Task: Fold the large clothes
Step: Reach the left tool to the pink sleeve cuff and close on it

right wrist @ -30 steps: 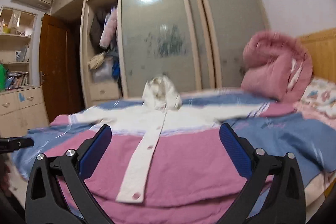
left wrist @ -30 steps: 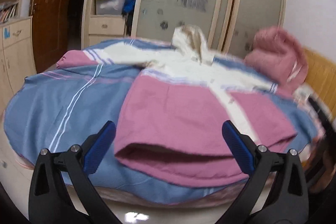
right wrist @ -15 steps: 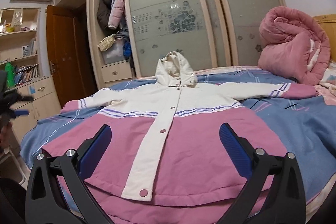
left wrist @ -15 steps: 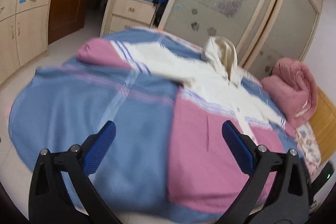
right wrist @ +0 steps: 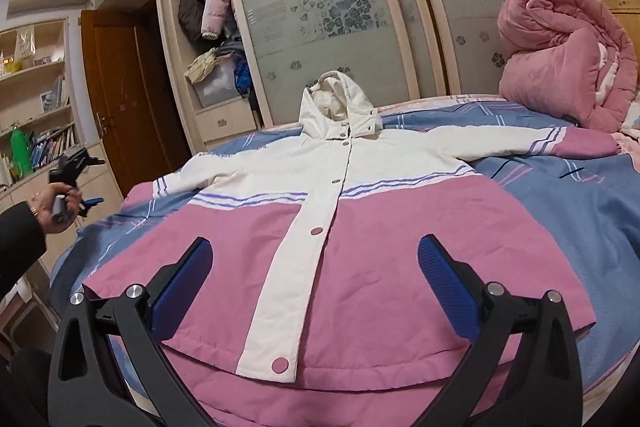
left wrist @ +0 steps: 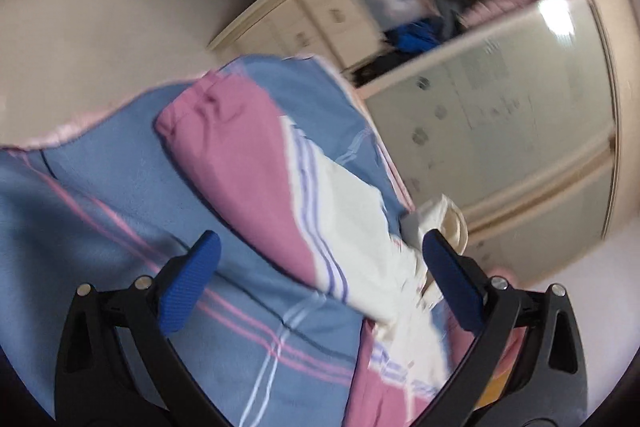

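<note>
Jacket (right wrist: 340, 227) is lying flat, front up, on bed (right wrist: 580, 211), sleeves spread left & right, hood at far end. Nothing folded yet. Left gripper (left wrist: 316, 275) is hanging wide open over left sleeve (left wrist: 256, 163), w/ nothing held; right gripper (right wrist: 316, 287) is likewise wide open, empty, above near hem. Next move prob. needs closing on the sleeve cuff & carrying it across the chest. Count: 1 jacket, 2 sleeves, 2 grippers, 1 rolled pink quilt (right wrist: 560, 55) far right.
</note>
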Tool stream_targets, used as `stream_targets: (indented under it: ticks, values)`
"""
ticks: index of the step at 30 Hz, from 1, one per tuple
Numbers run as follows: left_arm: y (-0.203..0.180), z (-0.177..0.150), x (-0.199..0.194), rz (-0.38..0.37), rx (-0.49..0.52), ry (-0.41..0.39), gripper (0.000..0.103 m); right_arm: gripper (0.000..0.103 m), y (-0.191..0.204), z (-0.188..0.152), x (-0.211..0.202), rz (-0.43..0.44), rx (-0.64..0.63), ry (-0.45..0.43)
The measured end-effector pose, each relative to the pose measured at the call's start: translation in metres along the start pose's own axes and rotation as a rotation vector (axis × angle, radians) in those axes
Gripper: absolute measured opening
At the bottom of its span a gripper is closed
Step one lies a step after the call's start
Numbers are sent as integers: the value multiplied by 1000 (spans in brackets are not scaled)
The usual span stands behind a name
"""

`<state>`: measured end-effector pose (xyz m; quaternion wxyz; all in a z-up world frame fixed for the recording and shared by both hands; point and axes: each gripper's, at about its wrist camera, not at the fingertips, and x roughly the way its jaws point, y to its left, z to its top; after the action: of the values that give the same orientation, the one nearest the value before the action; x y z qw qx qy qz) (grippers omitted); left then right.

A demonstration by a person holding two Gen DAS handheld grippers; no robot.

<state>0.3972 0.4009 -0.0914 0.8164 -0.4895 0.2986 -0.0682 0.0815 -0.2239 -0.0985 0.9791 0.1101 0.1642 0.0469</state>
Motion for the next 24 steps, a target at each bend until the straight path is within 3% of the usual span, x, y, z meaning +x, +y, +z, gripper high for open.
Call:
stream_targets:
  ticks: [2, 9, 13, 16, 17, 20, 24]
  values:
    - [17, 11, 16, 3, -62, 1, 100, 102, -1, -1, 2, -4, -3, 3]
    - [41, 30, 77, 59, -120, 59, 100, 102, -9, -3, 9, -22, 3, 28]
    - [52, 38, 96, 82, -146, 27, 99, 102, -9, -4, 11, -28, -5, 36]
    - [51, 45, 97, 78, -178, -40, 85, 102, -10, -5, 12, -28, -5, 44]
    - [47, 46, 97, 81, -187, -59, 74, 102, -11, -5, 12, -26, -2, 46]
    - [19, 50, 91, 154, -67, -103, 17, 102, -12, -3, 12, -13, 4, 46]
    - [-60, 47, 84, 269, 244, -190, 8, 102, -12, -1, 9, 3, 12, 45]
